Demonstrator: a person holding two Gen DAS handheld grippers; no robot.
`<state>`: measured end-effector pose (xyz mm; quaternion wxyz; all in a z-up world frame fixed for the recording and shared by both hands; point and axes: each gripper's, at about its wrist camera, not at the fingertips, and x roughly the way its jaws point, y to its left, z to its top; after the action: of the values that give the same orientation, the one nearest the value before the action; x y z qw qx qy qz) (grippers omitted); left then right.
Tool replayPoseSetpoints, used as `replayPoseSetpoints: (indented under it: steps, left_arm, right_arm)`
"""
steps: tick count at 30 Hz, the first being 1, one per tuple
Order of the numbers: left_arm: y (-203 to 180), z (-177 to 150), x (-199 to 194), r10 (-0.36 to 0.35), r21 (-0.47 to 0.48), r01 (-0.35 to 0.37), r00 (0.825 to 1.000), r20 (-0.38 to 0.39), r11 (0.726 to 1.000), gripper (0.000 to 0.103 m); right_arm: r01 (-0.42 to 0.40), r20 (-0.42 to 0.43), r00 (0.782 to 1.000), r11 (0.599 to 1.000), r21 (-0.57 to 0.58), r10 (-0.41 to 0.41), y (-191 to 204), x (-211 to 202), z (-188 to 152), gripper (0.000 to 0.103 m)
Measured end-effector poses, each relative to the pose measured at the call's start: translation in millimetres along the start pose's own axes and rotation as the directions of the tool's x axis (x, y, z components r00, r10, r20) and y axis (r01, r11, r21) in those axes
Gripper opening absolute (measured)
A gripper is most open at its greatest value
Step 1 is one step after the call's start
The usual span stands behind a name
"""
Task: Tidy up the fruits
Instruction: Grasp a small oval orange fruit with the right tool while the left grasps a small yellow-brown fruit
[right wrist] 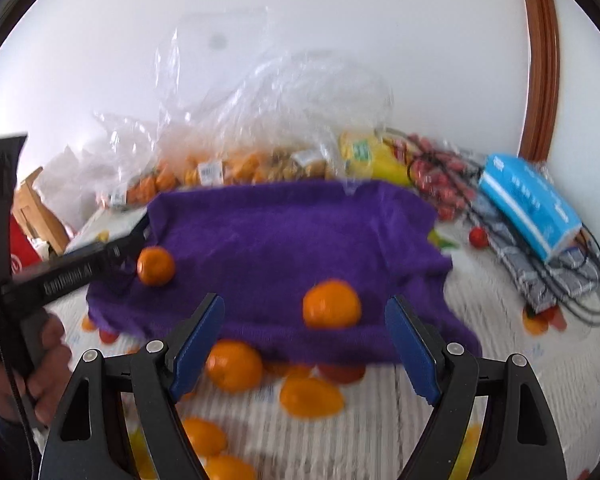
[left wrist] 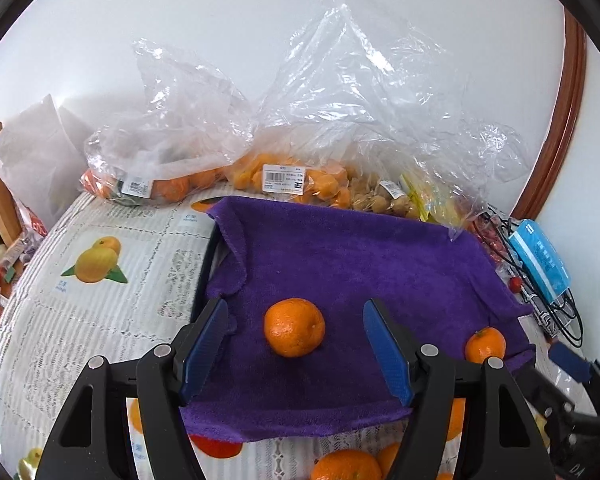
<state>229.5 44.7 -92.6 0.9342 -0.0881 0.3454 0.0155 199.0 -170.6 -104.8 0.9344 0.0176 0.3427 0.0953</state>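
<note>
Left hand-held gripper point(left wrist: 296, 354): jaws spread, nothing pinched; a mandarin point(left wrist: 294, 327) sits between the blue pads, untouched, on the purple towel point(left wrist: 340, 248). Right hand-held gripper point(right wrist: 306, 344): jaws spread, empty, a second mandarin point(right wrist: 331, 304) ahead near the towel's front edge. Clear bags of fruit point(left wrist: 300, 184) behind, on the fruit-print worktop point(left wrist: 100, 300).
</note>
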Motion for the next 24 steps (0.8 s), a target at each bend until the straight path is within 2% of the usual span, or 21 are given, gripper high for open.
replayPoseSetpoints:
  steps: [5, 7, 10, 15, 17, 20, 24]
  left_arm:
    - [12.0, -14.7, -7.2, -0.011, -0.005, 0.011, 1.0, -0.024, 1.0, 0.069]
    - [20.0, -23.0, -9.7, -0.021, -0.02, 0.02, 0.999, -0.043, 1.0, 0.069]
    - [31.8, -31.7, -12.7, -0.074, -0.048, 0.071, 0.995, -0.064, 0.996, 0.069]
    - [39.5, -43.8, -18.1, -0.081, -0.048, 0.078, 0.994, -0.069, 0.996, 0.069]
    - [41.2, -47.8, -17.6, -0.079, -0.042, 0.076, 0.994, -0.08, 0.996, 0.069]
    - [41.2, -51.4, -19.5, -0.078, -0.027, 0.076, 0.993, -0.087, 0.997, 0.069]
    - [40.9, -56.5, -24.5, -0.113, -0.019, 0.112, 0.989, -0.093, 0.994, 0.069]
  right_arm:
    - [0.003, -0.059, 0.998, 1.0, -0.005, -0.003, -2.2, 3.3, -27.1, 0.068]
    - [-0.005, -0.088, 0.996, 1.0, 0.006, 0.006, -5.5, 10.0, -37.1, 0.067]
    - [-0.004, -0.108, 0.994, 1.0, 0.007, 0.004, -8.5, 18.8, -45.5, 0.064]
    - [-0.021, -0.153, 0.988, 0.999, 0.028, 0.025, -14.5, 33.6, -53.9, 0.051]
    - [-0.026, -0.139, 0.99, 0.999, 0.029, 0.03, -14.8, 31.7, -53.1, 0.043]
    - [-0.027, -0.136, 0.99, 0.999, 0.032, 0.031, -15.0, 30.7, -53.5, 0.043]
    - [-0.013, -0.1, 0.995, 1.0, 0.023, 0.015, -14.7, 22.6, -53.7, 0.042]
